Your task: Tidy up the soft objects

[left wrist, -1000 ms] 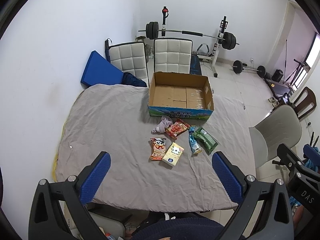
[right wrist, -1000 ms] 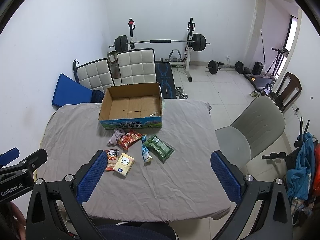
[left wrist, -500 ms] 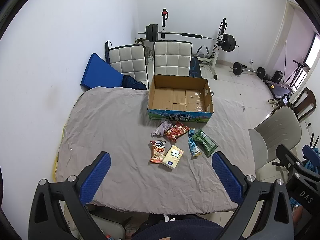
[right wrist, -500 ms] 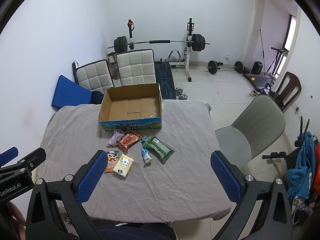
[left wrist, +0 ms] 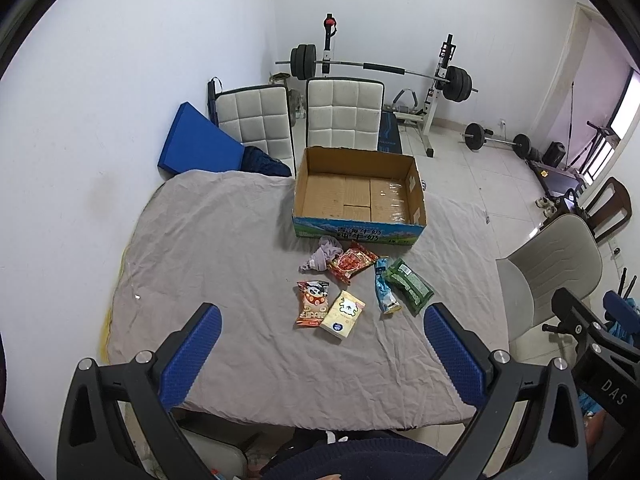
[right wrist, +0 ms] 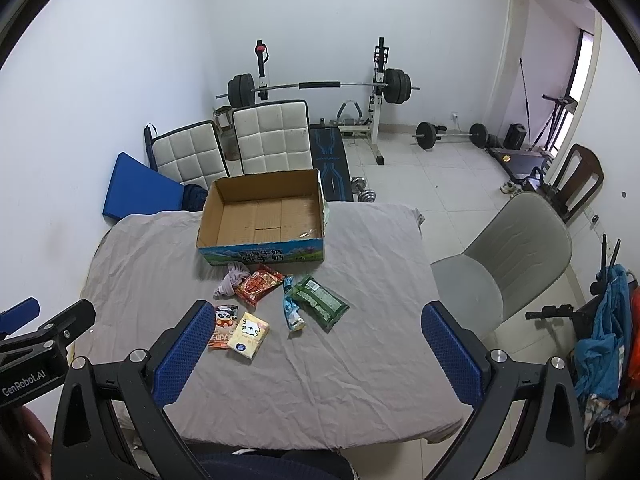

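Note:
An open empty cardboard box [left wrist: 358, 196] [right wrist: 262, 216] stands at the far side of the grey-clothed table [left wrist: 208, 248] [right wrist: 376, 264]. In front of it lie a crumpled grey cloth [left wrist: 322, 256] [right wrist: 232, 278], a red snack packet [left wrist: 351, 261] [right wrist: 258, 283], a blue packet [left wrist: 385, 292] [right wrist: 292, 307], a green packet [left wrist: 409, 286] [right wrist: 320, 302], an orange panda packet [left wrist: 313, 304] [right wrist: 223, 326] and a yellow tissue pack [left wrist: 343, 314] [right wrist: 249, 334]. My left gripper [left wrist: 320, 354] and right gripper [right wrist: 312, 352] are open and empty, high above the table's near edge.
Two white padded chairs [left wrist: 340, 112] and a blue mat [left wrist: 196, 146] stand behind the table. A grey chair [right wrist: 508, 264] stands at the right. A barbell rack [right wrist: 320, 88] and weights sit on the tiled floor beyond.
Both grippers have drifted slightly back and up from the table; the objects appear a little farther away. Nothing on the table has moved.

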### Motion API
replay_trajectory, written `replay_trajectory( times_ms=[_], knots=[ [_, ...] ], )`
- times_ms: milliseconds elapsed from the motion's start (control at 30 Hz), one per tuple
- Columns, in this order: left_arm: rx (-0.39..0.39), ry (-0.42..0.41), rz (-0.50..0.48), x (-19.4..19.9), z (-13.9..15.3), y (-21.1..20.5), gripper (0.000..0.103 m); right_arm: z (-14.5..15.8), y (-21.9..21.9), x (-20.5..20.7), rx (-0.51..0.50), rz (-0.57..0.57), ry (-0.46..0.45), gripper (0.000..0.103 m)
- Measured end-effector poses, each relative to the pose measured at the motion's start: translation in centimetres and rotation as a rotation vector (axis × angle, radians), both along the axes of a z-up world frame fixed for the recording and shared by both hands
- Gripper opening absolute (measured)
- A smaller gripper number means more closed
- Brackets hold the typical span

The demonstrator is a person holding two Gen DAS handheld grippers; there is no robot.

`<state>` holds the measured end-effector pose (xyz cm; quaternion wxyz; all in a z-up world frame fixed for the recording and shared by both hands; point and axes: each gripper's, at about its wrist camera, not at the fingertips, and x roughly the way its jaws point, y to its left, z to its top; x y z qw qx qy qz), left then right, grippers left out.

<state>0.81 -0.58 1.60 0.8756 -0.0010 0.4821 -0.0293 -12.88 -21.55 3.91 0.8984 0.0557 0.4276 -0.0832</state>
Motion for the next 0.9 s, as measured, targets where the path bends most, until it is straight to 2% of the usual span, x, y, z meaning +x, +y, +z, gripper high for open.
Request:
replay_trajectory(
  times_ms=[133, 267, 433, 533, 600, 667, 800, 900],
  knots=[
    [-0.004, -0.011, 0.016, 2.6, -1.8, 0.4, 0.103, -1.6, -0.8, 2.2, 0.028, -0.006, 0.037, 0.103],
    [0.056, 0.007, 0.037, 6.3, -6.0, 1.0, 0.103, -6.5, -2.1, 6.1, 0.055, -0.003, 0.123, 0.103],
    [0.146, 0.164, 0.031, 11.4, -14.8, 1.9, 0.103, -16.7, -3.6, 11.5, 0.118, -0.005, 0.343, 0.103],
    [0.203, 0.249, 0.057, 13.2, -20.0, 2.6, 0.103, -23.3, -3.6, 13.9, 0.214, -0.009, 0.472, 0.103],
    [0.205, 0.303, 0.067, 14.1, -23.2, 3.5, 0.103, -27.6, -2.5, 15.5, 0.305, 0.009, 0.539, 0.103],
    [0.22, 0.356, 0.082, 15.0, -26.3, 4.3, 0.103, -31.7, -0.7, 17.3, 0.351, 0.006, 0.604, 0.103],
    [0.245, 0.442, 0.11, 16.4, -31.2, 6.0, 0.103, -38.9, 3.2, 20.1, 0.414, -0.016, 0.686, 0.103],
    [0.246, 0.49, 0.114, 17.1, -33.9, 7.0, 0.103, -42.2, 5.7, 22.1, 0.411, -0.043, 0.715, 0.103]
  ],
)
